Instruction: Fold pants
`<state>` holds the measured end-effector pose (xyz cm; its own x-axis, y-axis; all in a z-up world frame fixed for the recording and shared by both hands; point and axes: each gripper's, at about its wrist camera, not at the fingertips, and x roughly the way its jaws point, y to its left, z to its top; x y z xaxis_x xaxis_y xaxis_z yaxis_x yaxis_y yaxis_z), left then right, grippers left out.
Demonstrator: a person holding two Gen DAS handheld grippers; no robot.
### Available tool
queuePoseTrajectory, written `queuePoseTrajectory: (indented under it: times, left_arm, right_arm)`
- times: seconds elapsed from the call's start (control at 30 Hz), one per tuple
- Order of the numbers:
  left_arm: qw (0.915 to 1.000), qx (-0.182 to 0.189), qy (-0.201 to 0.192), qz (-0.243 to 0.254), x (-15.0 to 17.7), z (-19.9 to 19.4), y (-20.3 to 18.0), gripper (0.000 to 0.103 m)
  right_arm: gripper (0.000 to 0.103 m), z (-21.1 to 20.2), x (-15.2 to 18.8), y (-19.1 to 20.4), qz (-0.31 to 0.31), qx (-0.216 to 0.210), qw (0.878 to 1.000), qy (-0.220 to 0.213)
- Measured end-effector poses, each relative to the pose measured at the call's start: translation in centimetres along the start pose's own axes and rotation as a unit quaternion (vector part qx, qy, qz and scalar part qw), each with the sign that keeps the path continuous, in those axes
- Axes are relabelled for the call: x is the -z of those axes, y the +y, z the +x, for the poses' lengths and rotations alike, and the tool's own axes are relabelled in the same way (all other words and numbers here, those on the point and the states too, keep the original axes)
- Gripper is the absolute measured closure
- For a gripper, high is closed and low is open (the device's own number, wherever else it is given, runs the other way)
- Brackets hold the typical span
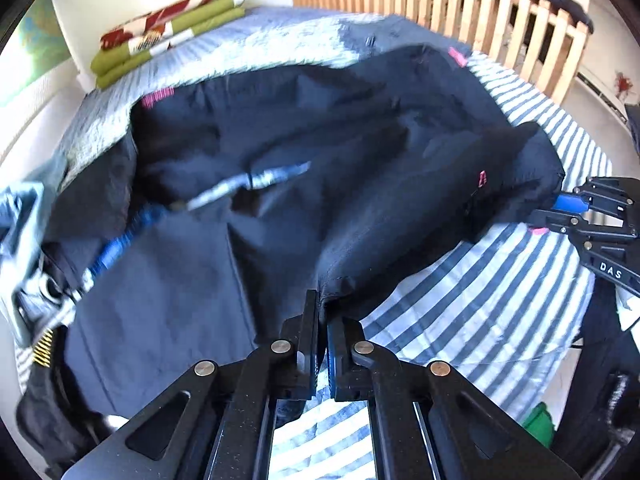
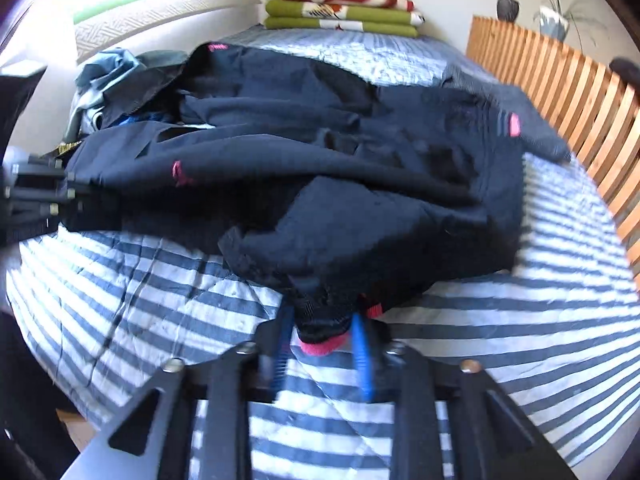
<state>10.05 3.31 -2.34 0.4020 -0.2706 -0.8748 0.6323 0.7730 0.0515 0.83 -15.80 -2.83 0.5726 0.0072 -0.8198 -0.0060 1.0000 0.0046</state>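
A: Well, how many things do you count?

B: One pair of navy pants (image 1: 280,184), crumpled across the striped bed cover (image 1: 500,280). Two tongs. Beyond lie one stack of folded green-and-red blankets (image 2: 344,10) and a heap of grey-blue clothes (image 2: 120,76) touching the pants' far edge; a wooden slat railing (image 2: 560,80) runs beside the bed.

A: And the tongs?

B: The left tongs (image 1: 323,320), low over the cover, are pressed together on a hem corner. The right tongs (image 2: 324,340) pinch a pink-trimmed edge.

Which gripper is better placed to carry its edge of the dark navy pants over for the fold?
Probably the left gripper: it pinches a thin hem of the dark navy pants, while the right gripper holds a thick bunch.
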Motion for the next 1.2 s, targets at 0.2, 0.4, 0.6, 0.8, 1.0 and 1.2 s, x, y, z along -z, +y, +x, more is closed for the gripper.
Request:
queuePoseTrajectory:
  times: [0.2, 0.4, 0.6, 0.8, 1.0, 1.2]
  left_arm:
    - [0.9963, 0.077, -0.027, -0.027, -2.4, -6.8, 0.8, 0.101]
    - [0.9852, 0.171, 0.009, -0.017, -2.1, -9.9, -1.8, 0.083]
    - [0.9852, 0.158, 0.065, -0.008, 0.2, -7.1, -3.7, 0.048]
    - [0.9859, 0.152, 0.071, -0.009, -0.3, -3.9, -5.1, 0.048]
    - [0.9875, 0.132, 0.055, -0.065, 1.0, -2.9, -2.7, 0.048]
    - [0.9762, 0.012, 0.024, -0.215, 5.8, -4.7, 10.4, 0.04]
  right_arm:
    - [0.092, -7.4, -0.8, -4.2, -0.014, 0.008, 0.999, -0.03]
    - [0.092, -14.4, 0.4, -8.1, -0.055, 0.06, 0.996, -0.04]
    - [0.077, -13.2, 5.2, -10.6, -0.04, 0.038, 0.997, 0.046]
    - [0.076, -12.7, 5.3, -13.3, 0.078, -0.009, 0.997, 0.021]
    - [0.076, -8.9, 3.9, -9.5, 0.07, -0.054, 0.996, 0.025]
    - [0.076, -5.0, 3.2, -5.4, 0.012, -0.05, 0.998, 0.048]
